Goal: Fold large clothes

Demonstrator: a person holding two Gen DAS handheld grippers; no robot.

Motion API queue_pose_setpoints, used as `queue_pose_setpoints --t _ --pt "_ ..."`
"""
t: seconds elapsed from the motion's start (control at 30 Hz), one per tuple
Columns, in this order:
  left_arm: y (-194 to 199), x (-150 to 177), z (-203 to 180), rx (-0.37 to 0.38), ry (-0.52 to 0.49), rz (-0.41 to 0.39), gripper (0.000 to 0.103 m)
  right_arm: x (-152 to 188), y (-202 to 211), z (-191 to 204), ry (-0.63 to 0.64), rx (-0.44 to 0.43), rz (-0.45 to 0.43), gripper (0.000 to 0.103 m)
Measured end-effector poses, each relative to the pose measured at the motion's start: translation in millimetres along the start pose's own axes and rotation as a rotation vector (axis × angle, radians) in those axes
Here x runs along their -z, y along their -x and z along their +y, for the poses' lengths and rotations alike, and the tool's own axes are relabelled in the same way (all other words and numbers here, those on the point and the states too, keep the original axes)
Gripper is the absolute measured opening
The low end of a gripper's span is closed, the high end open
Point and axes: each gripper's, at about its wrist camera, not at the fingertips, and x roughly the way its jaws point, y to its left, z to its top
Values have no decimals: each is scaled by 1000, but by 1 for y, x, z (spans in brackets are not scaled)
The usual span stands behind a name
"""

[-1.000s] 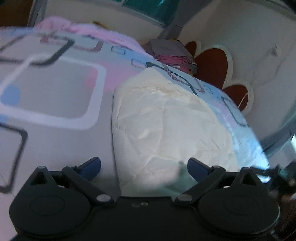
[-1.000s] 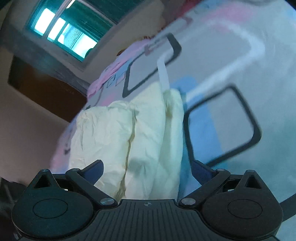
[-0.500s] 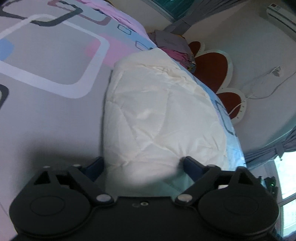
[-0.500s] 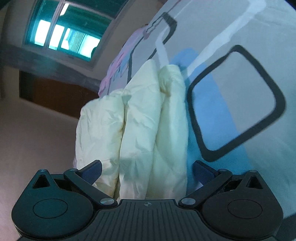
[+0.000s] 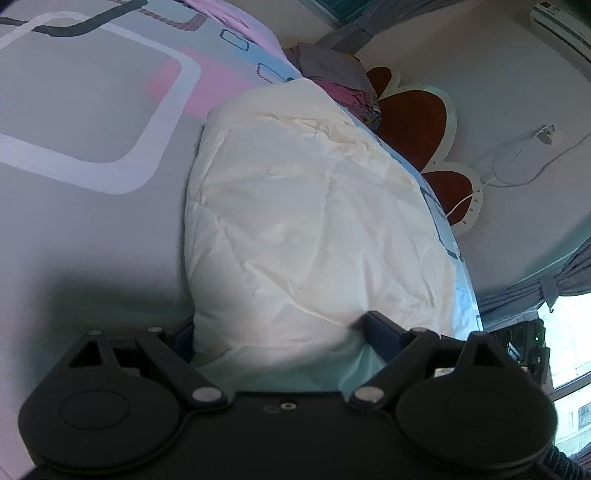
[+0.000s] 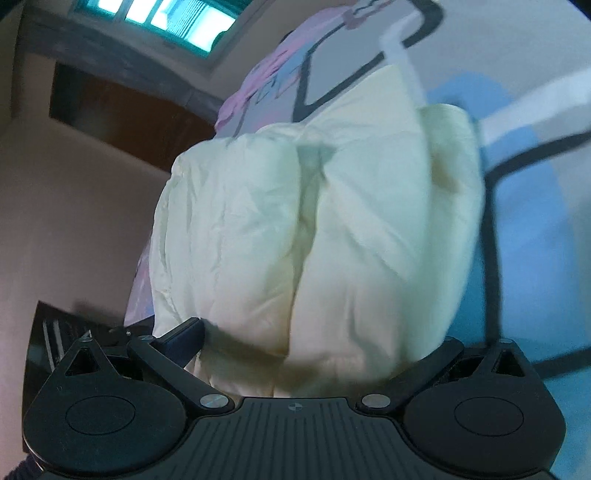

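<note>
A cream quilted padded garment (image 5: 314,221), folded into a thick bundle, lies on a bed with a grey, pink and blue patterned sheet (image 5: 92,110). My left gripper (image 5: 280,328) is open, its jaws wide on either side of the bundle's near end. The same bundle fills the right wrist view (image 6: 314,229), showing stacked folded layers. My right gripper (image 6: 317,339) is open, its jaws straddling that end of the bundle. The right fingertip is partly hidden by the fabric.
A pile of grey and pink clothes (image 5: 340,77) lies at the head of the bed by a red-brown flower-shaped headboard (image 5: 417,122). A wall with a white cable (image 5: 517,162) stands behind. A dark wooden cabinet (image 6: 122,114) and a window (image 6: 177,18) lie beyond the bed.
Both grippers have moved in close to the folded bundle, which now sits between their open jaws and looms larger in each view.
</note>
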Motion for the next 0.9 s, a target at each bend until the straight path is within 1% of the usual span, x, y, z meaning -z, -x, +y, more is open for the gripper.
queue_pose_setpoints --t 0.03,0.1,0.13,0.17,0.27,0.4,0.53,0.7,0.8,0.9 --pt "1 1 -1 5 -11 -4 88 1 -1 1 16 0 2 90" --pt "1 4 -5 26 -50 -7 84 2 -1 2 25 -24 2 80" --pt "2 4 -6 42 -71 -5 82 3 0 3 32 -26 -2 77" --pt "4 4 -6 52 -85 -3 78 4 1 4 39 -19 -5 76" --pt "10 0 -8 78 -102 3 74 7 4 19 80 -13 -20 73" --pt "27 -11 -12 111 -160 -12 73 6 7 48 113 -10 -51 71" --pt "59 -36 -12 136 -228 -46 73 -2 -1 90 158 -12 -88 70" --pt "104 -69 6 137 -275 -110 73 -12 -37 152 218 -29 -114 70" --pt "129 -85 28 133 -274 -142 73 -16 -65 182 247 -38 -108 70" --pt "152 -98 60 120 -249 -162 73 -17 -99 205 266 -47 -87 70"
